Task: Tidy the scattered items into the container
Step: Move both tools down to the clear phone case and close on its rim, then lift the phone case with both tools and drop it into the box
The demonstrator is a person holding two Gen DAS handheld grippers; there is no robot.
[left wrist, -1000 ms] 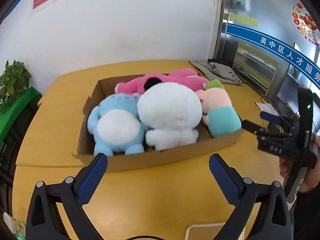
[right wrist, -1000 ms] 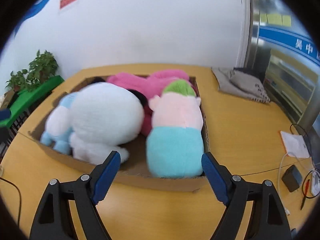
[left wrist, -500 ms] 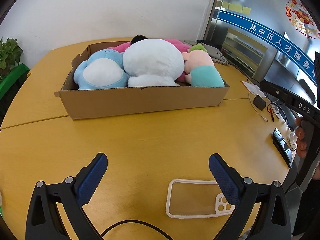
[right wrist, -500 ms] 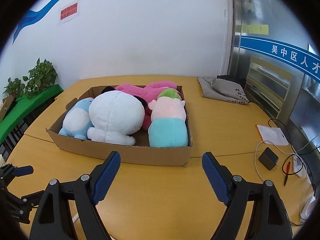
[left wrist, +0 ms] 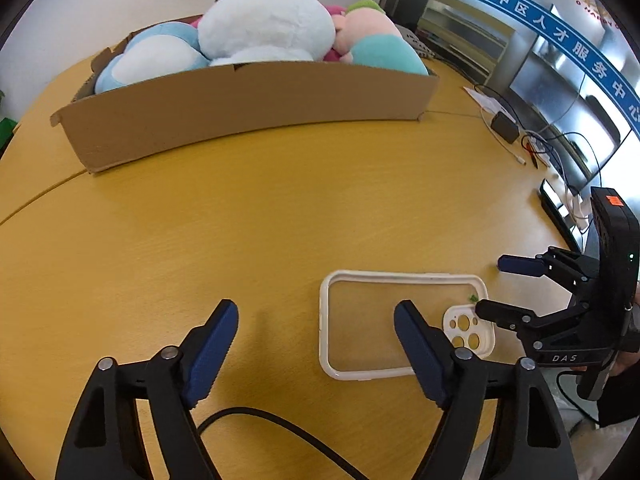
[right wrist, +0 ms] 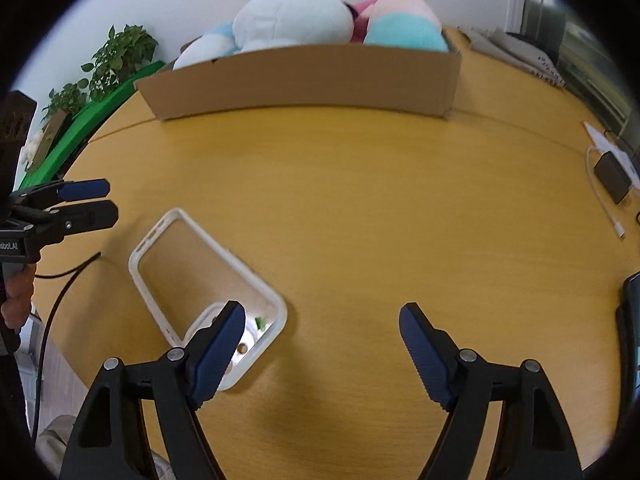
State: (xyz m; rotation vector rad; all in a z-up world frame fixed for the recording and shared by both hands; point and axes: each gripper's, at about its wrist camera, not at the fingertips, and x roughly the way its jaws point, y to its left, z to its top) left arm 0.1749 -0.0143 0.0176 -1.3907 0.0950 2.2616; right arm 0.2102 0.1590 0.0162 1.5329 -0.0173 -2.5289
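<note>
A cardboard box (left wrist: 248, 108) (right wrist: 304, 76) stands at the far side of the yellow table, filled with a white plush (left wrist: 264, 24), a blue plush (left wrist: 156, 56), a pink-and-teal plush (left wrist: 376, 44) and a pink plush (left wrist: 336, 12). My left gripper (left wrist: 316, 316) (right wrist: 108, 200) hangs low over the near table, jaws closing with nothing between them. My right gripper (right wrist: 322, 314) (left wrist: 494, 286) hovers beside it, jaws also closing on nothing. A clear phone case (left wrist: 360, 312) (right wrist: 192, 264) with a white rim lies flat between the two grippers.
A black charger (left wrist: 505, 127) with white cables and paper sits at the table's right side. A black cable (left wrist: 280, 428) curls at the near edge. A potted plant (right wrist: 120, 56) stands far left, a grey cloth (right wrist: 516, 52) far right.
Both grippers have drawn back from the box, sunk toward the near table and tipped downward. The phone case has come into view. Both pairs of jaws have narrowed a little.
</note>
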